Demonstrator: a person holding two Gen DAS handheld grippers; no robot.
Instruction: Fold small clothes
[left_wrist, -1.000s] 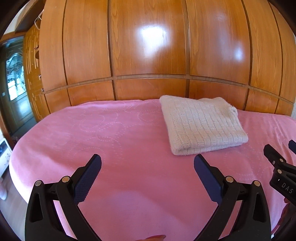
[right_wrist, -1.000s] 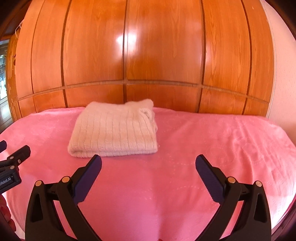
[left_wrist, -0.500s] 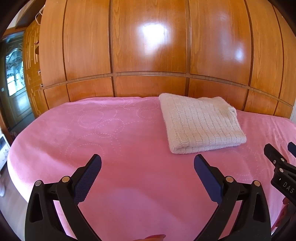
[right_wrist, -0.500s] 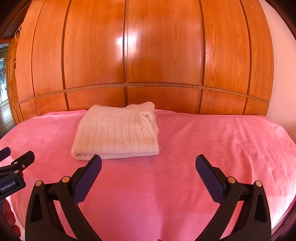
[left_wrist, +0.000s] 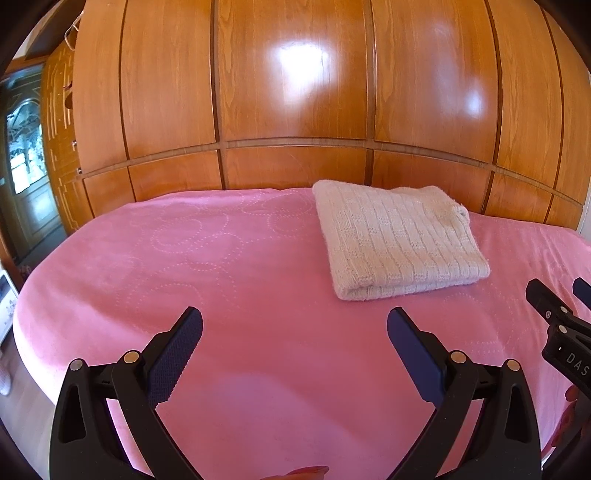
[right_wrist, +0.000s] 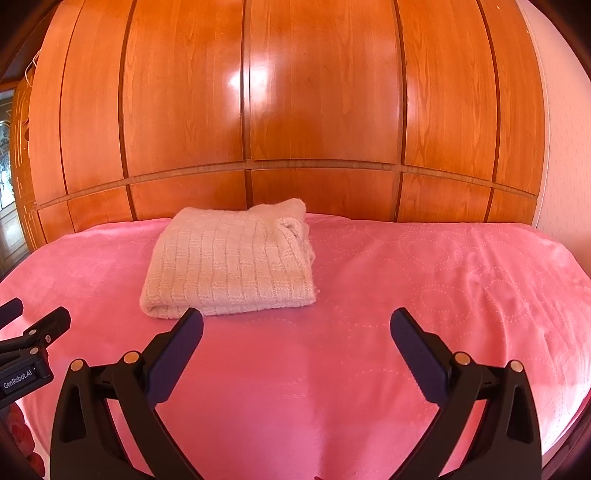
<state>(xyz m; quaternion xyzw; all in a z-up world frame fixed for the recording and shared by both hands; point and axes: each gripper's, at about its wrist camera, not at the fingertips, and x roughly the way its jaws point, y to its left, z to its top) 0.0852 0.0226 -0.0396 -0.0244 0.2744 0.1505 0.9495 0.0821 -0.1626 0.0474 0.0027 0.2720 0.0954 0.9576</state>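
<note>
— Where's the sweater (left_wrist: 399, 240)?
— Folded, lying on the pink bed (left_wrist: 221, 258) near the wooden panels (left_wrist: 295, 92).
— And the grippers?
— Left hand-held gripper (left_wrist: 294, 325) and right hand-held gripper (right_wrist: 296, 326) both spread wide, holding nothing.

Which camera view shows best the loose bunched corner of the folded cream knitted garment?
The right wrist view: the folded cream knitted garment lies near the picture's middle, and its bunched corner faces the camera, rolled layers visible. In the left wrist view the garment sits further right, and that corner appears smaller, at the far edge.
</note>
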